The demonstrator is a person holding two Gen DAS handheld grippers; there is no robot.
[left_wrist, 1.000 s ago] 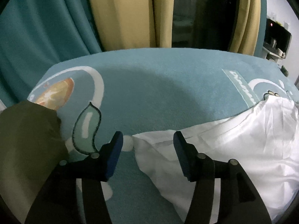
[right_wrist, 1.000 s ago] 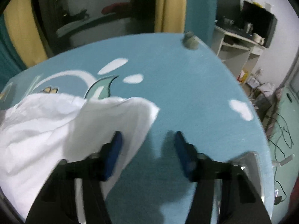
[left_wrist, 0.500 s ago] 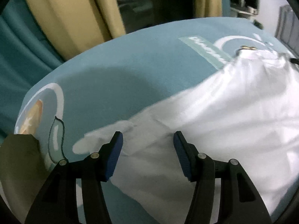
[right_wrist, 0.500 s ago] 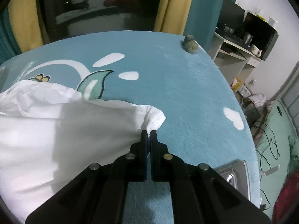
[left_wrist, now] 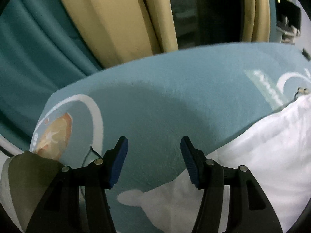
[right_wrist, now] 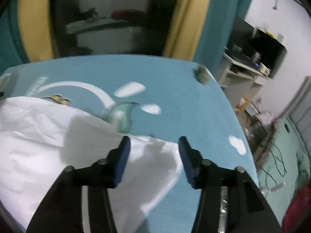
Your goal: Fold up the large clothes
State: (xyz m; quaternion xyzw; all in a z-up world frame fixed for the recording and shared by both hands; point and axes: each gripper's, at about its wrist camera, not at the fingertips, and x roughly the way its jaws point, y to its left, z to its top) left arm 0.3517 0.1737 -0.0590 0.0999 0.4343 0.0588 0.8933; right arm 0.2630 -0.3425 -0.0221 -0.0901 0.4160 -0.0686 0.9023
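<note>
A large white garment [left_wrist: 252, 151] lies spread on a blue patterned cloth-covered table [left_wrist: 175, 89]. In the left wrist view its left edge runs under my open left gripper [left_wrist: 153, 163], which holds nothing. In the right wrist view the garment [right_wrist: 38, 145] covers the table's left half, and its right corner lies between the fingers of my open right gripper [right_wrist: 153, 161], with nothing clamped.
An olive cloth [left_wrist: 29, 184] lies at the table's left edge. A small grey-green object [right_wrist: 202, 74] sits at the far right corner. Yellow and teal curtains [left_wrist: 116, 19] hang behind. A shelf with appliances [right_wrist: 252, 58] and floor cables [right_wrist: 278, 155] are to the right.
My right gripper was shut on the garment's corner half a second ago and is now open, with the corner released. My left gripper stayed open and moved left, off the garment.
</note>
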